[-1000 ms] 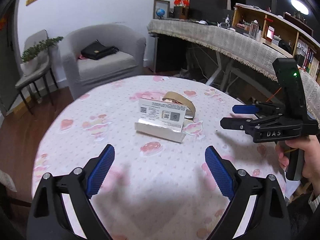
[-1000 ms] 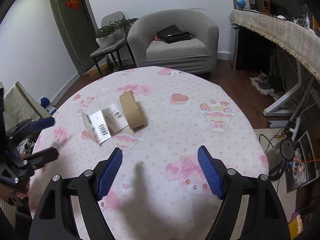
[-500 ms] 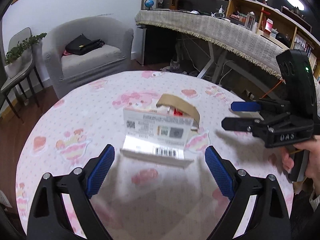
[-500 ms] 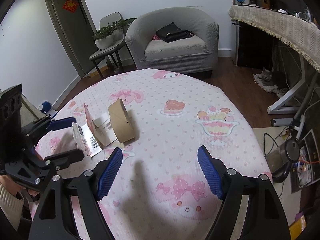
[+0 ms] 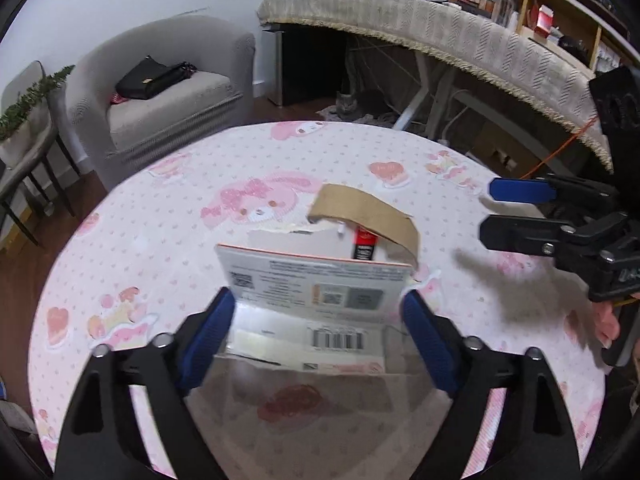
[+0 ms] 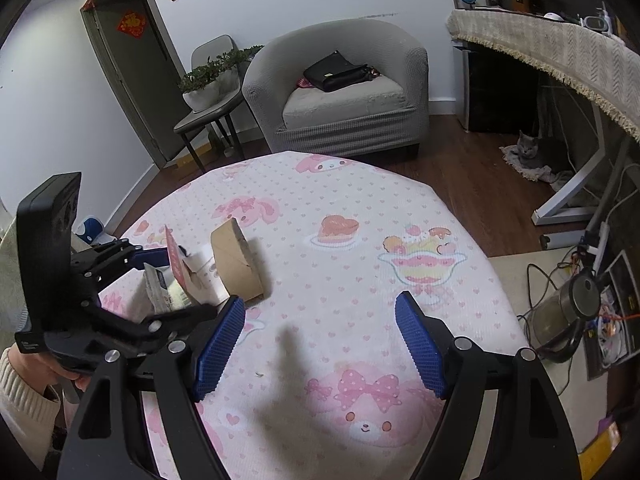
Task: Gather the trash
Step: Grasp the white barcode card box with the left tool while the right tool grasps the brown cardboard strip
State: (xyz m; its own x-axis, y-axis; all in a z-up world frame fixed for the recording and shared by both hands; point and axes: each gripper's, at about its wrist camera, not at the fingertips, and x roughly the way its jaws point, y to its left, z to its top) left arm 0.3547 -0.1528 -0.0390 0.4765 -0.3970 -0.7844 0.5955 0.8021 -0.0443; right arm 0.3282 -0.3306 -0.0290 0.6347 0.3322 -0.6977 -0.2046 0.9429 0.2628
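Your left gripper (image 5: 316,332) is spread around the torn white box (image 5: 312,304) mid-counter (image 5: 160,216), cardboard roll (image 5: 368,216) just behind. Your right gripper (image 6: 320,344) is spread over bare cloth.

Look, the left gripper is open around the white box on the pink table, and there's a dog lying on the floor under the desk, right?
Almost. The left gripper is open around the white box on the pink table, but the animal under the desk is a grey cat, not a dog. The right wrist view shows it clearly.
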